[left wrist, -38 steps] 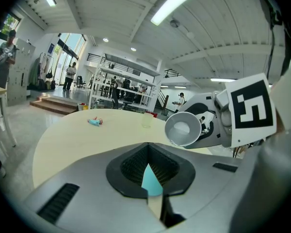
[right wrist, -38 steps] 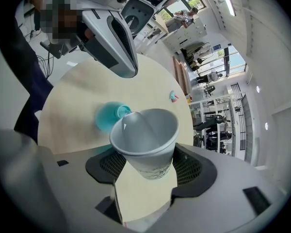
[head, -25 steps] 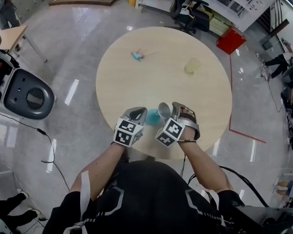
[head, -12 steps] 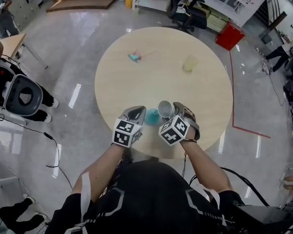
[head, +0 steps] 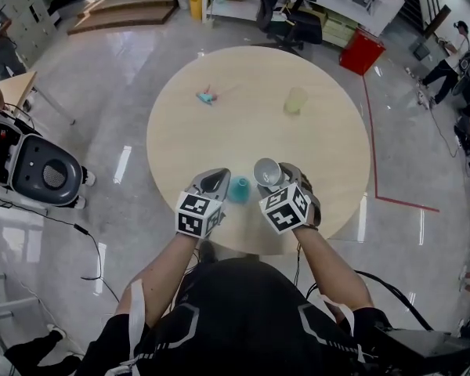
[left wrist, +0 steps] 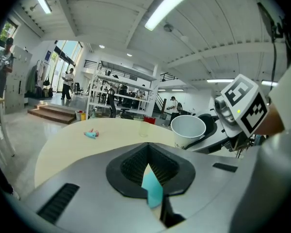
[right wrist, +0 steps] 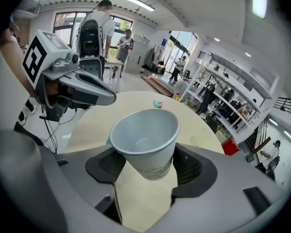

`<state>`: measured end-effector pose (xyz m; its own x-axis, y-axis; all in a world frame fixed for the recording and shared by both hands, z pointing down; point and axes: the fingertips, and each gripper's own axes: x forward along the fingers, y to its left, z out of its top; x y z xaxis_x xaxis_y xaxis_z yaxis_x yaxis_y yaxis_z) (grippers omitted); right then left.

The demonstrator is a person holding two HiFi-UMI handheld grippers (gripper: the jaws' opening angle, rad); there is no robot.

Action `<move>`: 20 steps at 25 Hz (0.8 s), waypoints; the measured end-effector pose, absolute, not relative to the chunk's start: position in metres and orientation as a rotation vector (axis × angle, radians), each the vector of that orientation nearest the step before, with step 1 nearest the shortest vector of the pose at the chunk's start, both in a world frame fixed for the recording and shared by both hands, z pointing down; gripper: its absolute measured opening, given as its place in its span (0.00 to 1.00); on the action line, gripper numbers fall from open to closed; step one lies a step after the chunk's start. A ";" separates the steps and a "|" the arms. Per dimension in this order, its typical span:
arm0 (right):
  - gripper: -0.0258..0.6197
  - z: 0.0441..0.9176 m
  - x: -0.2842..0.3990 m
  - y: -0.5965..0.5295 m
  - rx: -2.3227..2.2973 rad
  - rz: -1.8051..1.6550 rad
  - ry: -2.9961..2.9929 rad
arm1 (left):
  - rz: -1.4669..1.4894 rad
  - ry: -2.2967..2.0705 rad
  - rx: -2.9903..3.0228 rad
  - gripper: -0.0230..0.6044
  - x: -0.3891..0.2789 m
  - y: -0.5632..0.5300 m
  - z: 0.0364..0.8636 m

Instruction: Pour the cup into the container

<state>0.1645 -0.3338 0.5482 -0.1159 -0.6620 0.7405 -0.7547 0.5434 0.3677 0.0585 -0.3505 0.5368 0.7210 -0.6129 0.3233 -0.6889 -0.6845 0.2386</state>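
Nearby, the right gripper (head: 272, 180) clasps a white paper cup (right wrist: 145, 140) by its sides, mouth up, over the near part of the round table (head: 219, 139). Just beside it, the left gripper (left wrist: 150, 176) has its jaws pinched on a teal container (head: 239, 189). Farther across the tabletop, well apart from both, sit a pale yellow cup (head: 295, 100) and a small teal-and-pink object (head: 207, 96).

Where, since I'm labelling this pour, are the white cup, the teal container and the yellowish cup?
white cup (right wrist: 144, 137), right gripper view, on its inner wall.
teal container (head: 238, 189), head view, on its middle.
yellowish cup (head: 295, 100), head view, on its side.
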 end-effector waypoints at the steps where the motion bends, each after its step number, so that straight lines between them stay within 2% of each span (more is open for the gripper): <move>1: 0.51 0.546 0.167 -0.334 1.176 0.109 -1.825 | 0.307 -1.014 2.585 0.02 0.059 -0.351 0.536; 11: 0.51 0.533 0.196 -0.329 1.309 0.165 -1.872 | 0.288 -1.006 2.617 0.02 0.077 -0.354 0.525; 20: 0.51 0.566 0.216 -0.312 1.376 0.279 -1.947 | 0.346 -0.994 2.556 0.02 0.076 -0.343 0.546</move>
<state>0.2157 -0.3123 0.5663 -0.1668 -0.7296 0.6632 -0.8865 0.4054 0.2230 0.0756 -0.3429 0.5461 0.7200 -0.5956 0.3562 -0.6880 -0.6798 0.2539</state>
